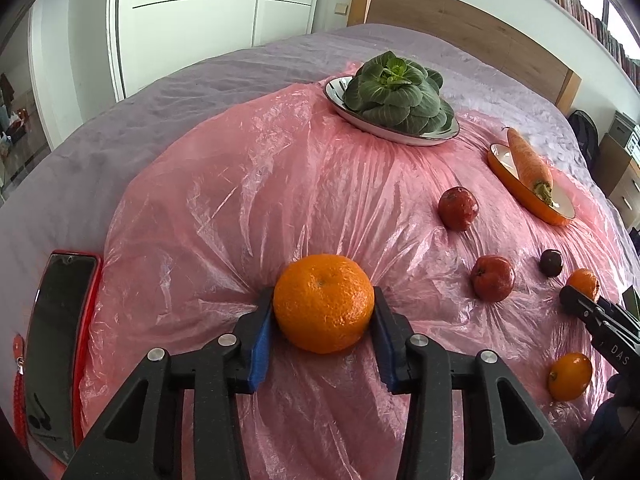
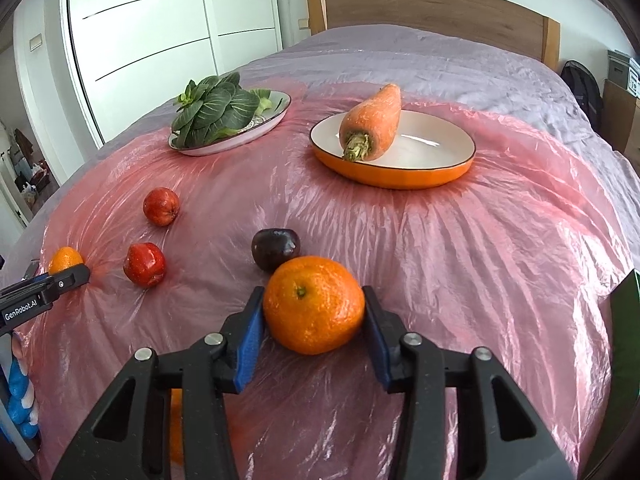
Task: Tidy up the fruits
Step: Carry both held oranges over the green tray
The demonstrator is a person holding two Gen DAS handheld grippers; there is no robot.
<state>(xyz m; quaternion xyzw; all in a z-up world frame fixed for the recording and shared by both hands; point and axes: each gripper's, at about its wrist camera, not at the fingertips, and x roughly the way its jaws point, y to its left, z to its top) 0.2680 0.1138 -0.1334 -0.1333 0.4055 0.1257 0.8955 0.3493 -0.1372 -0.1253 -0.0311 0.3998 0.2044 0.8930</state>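
On the bed, over a pink sheet: fruit scattered, two dishes at 12 and 1 o'clock from the left camera. Greens dish and carrot dish taken by vegetables, so no obvious fruit bin yet.

Left hand-held gripper pinching an orange across its widest part, blue pads touching both sides. Right hand-held gripper pinching a second orange the same way, a dark plum just behind at 11 o'clock.

Likely firm but yielding, light, waxy peel: equator grip best, moderate squeeze. Soft bedding and slick film under them: prone to roll.

Red fruits smaller, glossier, probably more easily bruised. A small orange at 4 o'clock in the left view.
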